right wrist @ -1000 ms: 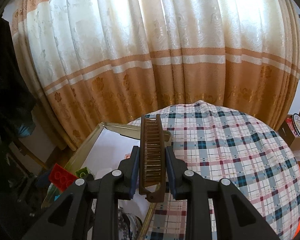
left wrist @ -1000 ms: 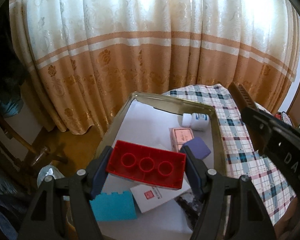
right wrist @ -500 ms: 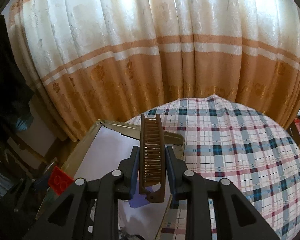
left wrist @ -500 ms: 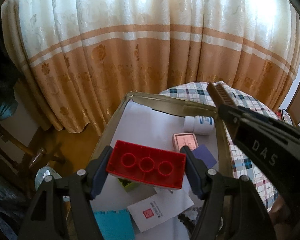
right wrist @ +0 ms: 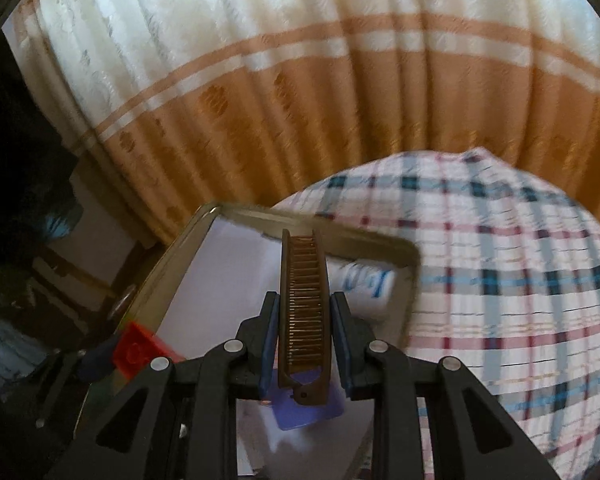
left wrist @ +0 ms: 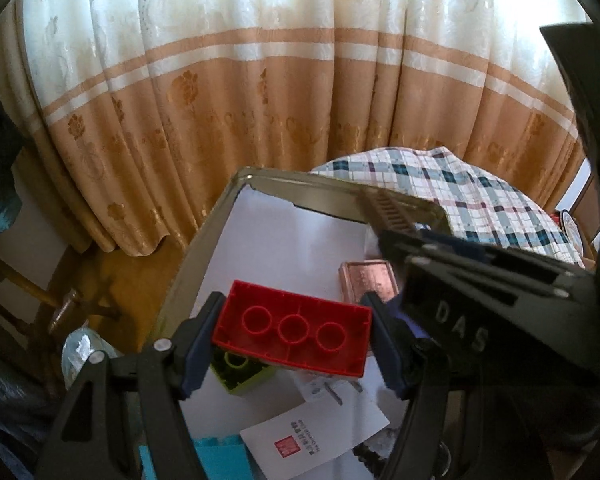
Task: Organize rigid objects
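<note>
The left gripper (left wrist: 296, 340) is clamped on a red building brick (left wrist: 292, 338), its blue pads pressing the brick's two short ends, the hollow underside with three round tubes facing the camera; the brick hangs above a metal tray (left wrist: 204, 248) lined with white paper; below it in the tray lie a lime-green brick (left wrist: 242, 374), a white card with a red stamp (left wrist: 312, 436) and a light-blue block (left wrist: 216, 460) at the near edge; a pink embossed box (left wrist: 368, 282) rests further in, towards the tray's right side. The right gripper (right wrist: 305, 338) is closed on a brown comb (right wrist: 305, 312), gripped by its flat sides near the handle end, teeth facing up and the tip pointing away over the tray's far rim; the same comb shows in the left wrist view, reaching in from the right above the pink box. Under the comb sit a white bottle with blue print (right wrist: 364, 286) against the tray's far right corner and a purple block (right wrist: 308, 410) nearer the camera, both blurred. The tray stands on a plaid tablecloth (right wrist: 500, 280); a cream and orange curtain (left wrist: 260, 100) hangs behind.
</note>
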The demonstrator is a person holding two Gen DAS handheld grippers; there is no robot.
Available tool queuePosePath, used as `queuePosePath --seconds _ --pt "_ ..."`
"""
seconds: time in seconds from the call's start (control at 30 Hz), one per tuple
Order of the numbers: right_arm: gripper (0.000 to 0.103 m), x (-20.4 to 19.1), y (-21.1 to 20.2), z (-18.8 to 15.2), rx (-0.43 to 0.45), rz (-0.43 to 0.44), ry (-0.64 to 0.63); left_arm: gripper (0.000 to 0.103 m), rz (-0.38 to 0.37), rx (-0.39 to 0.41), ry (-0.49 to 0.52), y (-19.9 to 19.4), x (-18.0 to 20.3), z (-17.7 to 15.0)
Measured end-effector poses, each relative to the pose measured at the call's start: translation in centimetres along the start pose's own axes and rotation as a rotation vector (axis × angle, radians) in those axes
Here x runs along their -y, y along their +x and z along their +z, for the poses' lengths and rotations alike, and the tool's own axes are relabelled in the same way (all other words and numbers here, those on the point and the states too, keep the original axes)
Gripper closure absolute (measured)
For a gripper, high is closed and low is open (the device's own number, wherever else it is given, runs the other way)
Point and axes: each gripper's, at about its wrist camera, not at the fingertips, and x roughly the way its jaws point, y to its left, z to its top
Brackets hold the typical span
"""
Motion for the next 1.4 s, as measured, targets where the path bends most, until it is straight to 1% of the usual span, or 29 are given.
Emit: queuePosePath --seconds 0.07,0.1,0.13,0.17,0.2,0.23,0.3,0.37,0.4,0.57,0.77,0.93,1.1,1.17,1.2,1.3,1.4 --pt "0.073 0.1 0.2 -0.4 -0.004 0.042 0.005 0.034 -0.010 -0.004 0.001 0.2 0.1 0.0" --pt "0.068 0.2 0.1 -0.6 -0.005 0.060 0.011 0.034 -0.016 -0.009 -0.003 0.3 0.1 -0.1" --pt "0.056 0.3 0.0 -0.7 -0.003 0.059 0.018 0.032 -0.018 -0.007 -0.012 0.2 0.0 -0.1" --pt "0.050 0.4 -0.3 -0.9 0.002 0.057 0.026 0.029 -0.021 -0.001 -0.017 0.1 -0.1 -0.1" --pt "0.042 0.6 -0.8 -1.0 0.018 0.057 0.037 0.021 -0.029 0.011 -0.018 -0.2 -0.1 -0.2" --pt "0.039 0.8 -1.5 -1.3 0.044 0.059 0.051 0.010 -0.033 0.023 -0.017 -0.5 0.0 -0.3" --pt "0.038 1.2 -2.9 -1.6 0.098 0.065 0.078 0.002 -0.035 0.051 -0.012 -1.2 0.2 -0.5" --pt "0.037 1.6 -4.0 -1.9 0.131 0.062 0.104 0.002 -0.047 0.070 -0.003 -1.9 0.5 -0.7" --pt "0.036 1.7 -4.6 -2.1 0.147 0.057 0.116 0.001 -0.050 0.072 -0.002 -2.1 0.6 -0.8" --pt "0.036 2.4 -6.8 -3.4 0.205 0.035 0.160 0.001 -0.057 0.079 0.004 -3.0 1.0 -1.8" --pt "0.036 3.0 -9.0 -5.2 0.258 0.003 0.204 0.001 -0.039 0.118 0.022 -4.5 1.4 -3.0" --pt "0.036 2.7 -10.3 -6.7 0.283 -0.019 0.186 0.001 -0.028 0.134 0.010 -5.1 1.5 -4.2" --pt "0.036 2.2 -11.8 -8.4 0.346 -0.045 0.171 0.001 0.000 0.180 0.005 -6.1 1.6 -5.6" --pt "0.035 1.8 -12.4 -9.1 0.383 -0.069 0.146 0.001 0.016 0.200 0.002 -6.4 1.6 -6.2" --pt "0.035 1.6 -12.6 -9.3 0.397 -0.078 0.134 0.001 0.022 0.206 0.003 -6.5 1.6 -6.4" --pt "0.023 1.4 -13.3 -10.4 0.438 -0.112 0.113 0.001 0.052 0.224 0.015 -6.7 1.9 -7.1" --pt "0.023 1.6 -13.9 -11.3 0.467 -0.124 0.120 0.001 0.070 0.217 0.008 -6.7 1.8 -7.7"
